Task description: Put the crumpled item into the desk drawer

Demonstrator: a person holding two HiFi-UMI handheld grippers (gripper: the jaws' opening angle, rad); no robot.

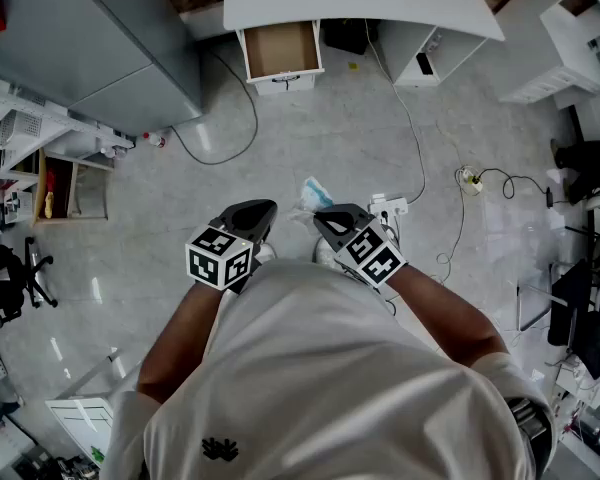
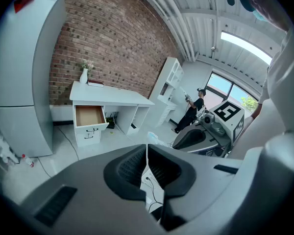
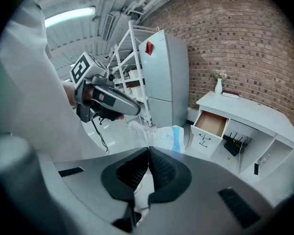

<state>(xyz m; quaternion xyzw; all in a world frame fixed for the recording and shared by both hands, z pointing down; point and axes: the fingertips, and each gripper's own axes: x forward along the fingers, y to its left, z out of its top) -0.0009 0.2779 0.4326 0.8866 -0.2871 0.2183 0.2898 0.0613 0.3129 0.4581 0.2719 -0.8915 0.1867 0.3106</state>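
While left tongs (image 2: 147, 148) sit closed, right tongs (image 3: 148, 150) pinch the crumpled item (image 3: 165, 135) — tight.

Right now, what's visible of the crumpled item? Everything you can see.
The crumpled item is a thin, wrinkled sheet or wrapper, whitish and partly see-through, with a light blue patch; it looks like plastic film or paper. It sticks out forward from the tips of the right gripper, whose jaws are shut on its near edge. It is in the air above the floor, apart from the left gripper and well short of the open desk drawer.
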